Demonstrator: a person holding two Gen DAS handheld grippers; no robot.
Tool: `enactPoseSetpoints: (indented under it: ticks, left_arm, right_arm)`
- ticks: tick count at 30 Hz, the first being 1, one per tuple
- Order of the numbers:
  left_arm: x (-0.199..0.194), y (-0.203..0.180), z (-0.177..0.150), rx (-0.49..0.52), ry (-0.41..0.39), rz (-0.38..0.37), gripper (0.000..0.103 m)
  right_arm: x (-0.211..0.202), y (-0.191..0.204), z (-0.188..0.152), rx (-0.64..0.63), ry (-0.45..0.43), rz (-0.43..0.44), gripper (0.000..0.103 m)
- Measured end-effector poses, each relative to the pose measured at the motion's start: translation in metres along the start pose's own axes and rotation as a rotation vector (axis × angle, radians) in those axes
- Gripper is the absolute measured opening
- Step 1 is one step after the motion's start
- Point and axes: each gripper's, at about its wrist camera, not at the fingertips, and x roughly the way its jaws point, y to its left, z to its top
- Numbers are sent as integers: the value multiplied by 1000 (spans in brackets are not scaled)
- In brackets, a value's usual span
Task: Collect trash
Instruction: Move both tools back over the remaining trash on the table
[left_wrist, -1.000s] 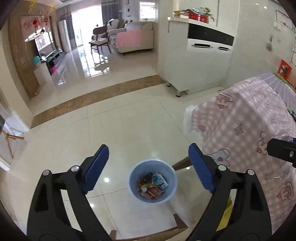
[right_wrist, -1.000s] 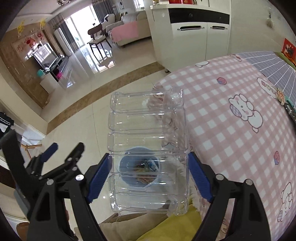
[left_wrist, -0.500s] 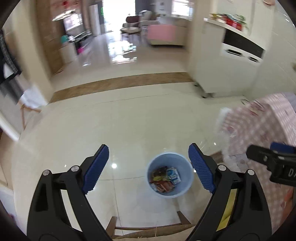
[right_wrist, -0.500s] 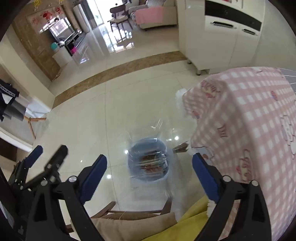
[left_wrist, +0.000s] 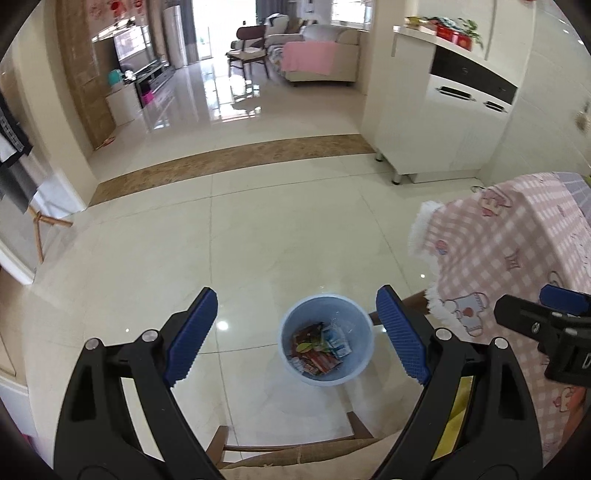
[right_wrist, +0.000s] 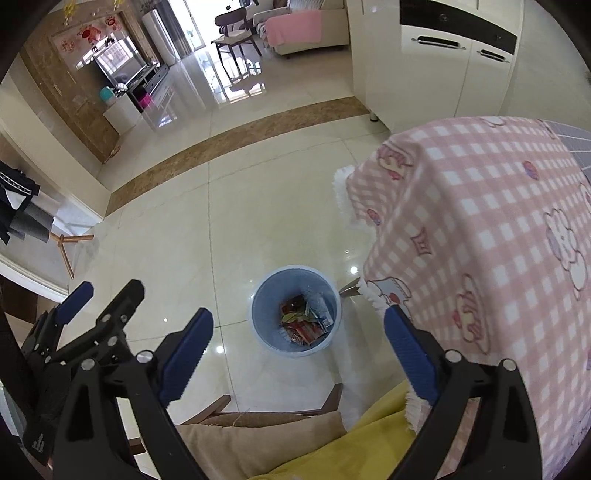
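A light blue trash bin (left_wrist: 356, 369) stands on the tiled floor below both grippers and holds colourful wrappers (left_wrist: 314, 347). In the left wrist view my left gripper (left_wrist: 296, 293) hangs open above the bin, nothing between its blue pads. In the right wrist view the bin (right_wrist: 264, 332) and its wrappers (right_wrist: 301, 323) lie straight under my right gripper (right_wrist: 299, 312), which is also open and empty. A bit of clear plastic glints on top of the trash. My left gripper (right_wrist: 110, 286) shows at the left of that view, and my right gripper (left_wrist: 546, 306) at the right of the left wrist view.
A table under a pink checked cloth (right_wrist: 480, 221) stands right of the bin, its corner close to the rim. A wooden chair with a tan cushion (right_wrist: 258, 432) and a yellow cloth (right_wrist: 351, 450) is just below me. A white cabinet (left_wrist: 443, 129) stands behind.
The clear plastic box that sat between the right gripper's pads has dropped away toward the bin, and those jaws have spread wider. Both views have swung a little; the left gripper stays open.
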Motion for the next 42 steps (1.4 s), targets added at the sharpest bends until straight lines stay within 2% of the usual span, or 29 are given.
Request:
enactPoseSetpoints:
  ticks: [10, 14, 21, 28, 34, 38, 42]
  left_arm:
    - [-26, -51, 14, 95, -77, -94, 86]
    - [-42, -97, 18, 182, -121, -173, 86]
    - [-68, -178, 15, 337, -140, -342, 86]
    - [-83, -261, 2, 458, -102, -489, 86]
    - [-87, -318, -8, 548, -72, -546, 86]
    - [-83, -350, -10, 583, -35, -572, 86]
    - [-78, -371, -8, 586, 0, -593, 86]
  right_arm:
    - [-59, -50, -17, 112, -110, -41, 92]
    - [-86, -85, -33, 186, -155, -84, 92]
    - [-131, -173, -69, 398, -233, -184, 93]
    - [-161, -255, -111, 594, -255, -293, 93]
    - [-181, -316, -138, 707, -251, -390, 93]
    - [-181, -349, -143, 738, -222, -446, 93]
    - [-172, -384, -139, 746, -181, -462, 93]
